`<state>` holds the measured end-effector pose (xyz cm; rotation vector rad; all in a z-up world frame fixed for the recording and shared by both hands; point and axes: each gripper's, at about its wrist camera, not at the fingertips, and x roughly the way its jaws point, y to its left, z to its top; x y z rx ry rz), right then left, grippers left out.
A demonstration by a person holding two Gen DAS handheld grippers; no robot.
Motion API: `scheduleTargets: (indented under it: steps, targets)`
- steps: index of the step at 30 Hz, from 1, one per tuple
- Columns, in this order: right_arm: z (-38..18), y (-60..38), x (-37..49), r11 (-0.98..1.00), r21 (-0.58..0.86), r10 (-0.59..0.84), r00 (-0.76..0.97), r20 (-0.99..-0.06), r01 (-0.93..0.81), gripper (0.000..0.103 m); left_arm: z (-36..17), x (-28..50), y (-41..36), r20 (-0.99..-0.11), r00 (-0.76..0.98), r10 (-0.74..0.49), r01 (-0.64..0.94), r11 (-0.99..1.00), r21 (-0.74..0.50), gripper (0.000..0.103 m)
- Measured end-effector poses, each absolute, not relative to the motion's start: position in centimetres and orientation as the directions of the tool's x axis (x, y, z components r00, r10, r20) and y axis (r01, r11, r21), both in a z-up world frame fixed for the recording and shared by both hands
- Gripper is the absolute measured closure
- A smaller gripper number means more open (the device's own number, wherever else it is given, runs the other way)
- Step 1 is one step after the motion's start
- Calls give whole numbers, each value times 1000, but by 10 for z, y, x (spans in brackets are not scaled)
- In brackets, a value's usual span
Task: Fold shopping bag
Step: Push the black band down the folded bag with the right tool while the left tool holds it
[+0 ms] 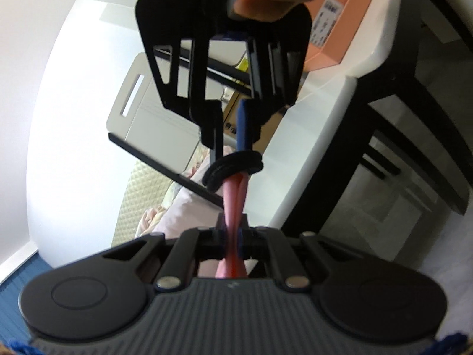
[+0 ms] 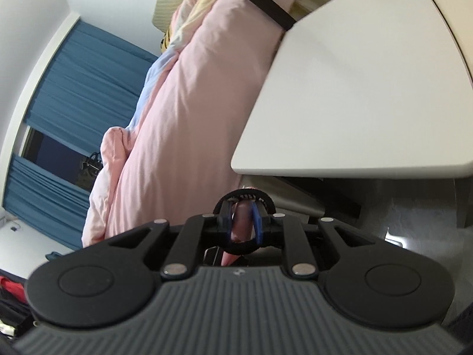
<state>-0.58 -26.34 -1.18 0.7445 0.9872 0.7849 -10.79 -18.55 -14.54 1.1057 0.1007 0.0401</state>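
Two hand-held grippers (image 1: pixel 232 236) (image 2: pixel 242 222) — one pink bag strip (image 1: pixel 233 204), one black elastic loop (image 1: pixel 233 167), one white table (image 2: pixel 369 103).

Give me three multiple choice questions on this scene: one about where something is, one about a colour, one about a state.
1. Where is the black band? A on the table; B looped round the tips of the right tongs; C on the bed.
2. What colour is the rolled bag? A green; B pink; C yellow.
3. The left tongs are: A wide open; B out of view; C shut on the bag.
Answers: B, the band circles those tips in both views; B, the roll between the tongs is pink; C, the tips pinch the roll.
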Motion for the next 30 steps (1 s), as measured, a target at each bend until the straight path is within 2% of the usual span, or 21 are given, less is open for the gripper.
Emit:
scheduleTargets:
  steps: [8,18,30]
  targets:
    - [-20,-277,-7,495,852,843,333,-423,-170,83,-147,-128,-187,-35,998,-49,53,423,904,96]
    - [-30,-299,-8,428,892,881,286,-376,-146,84,-148,-146,-180,-15,984,-178,80,366,927,97]
    - [-47,-320,-12,364,926,912,242,-332,-98,84,-157,-152,-181,-34,952,-305,126,288,949,97]
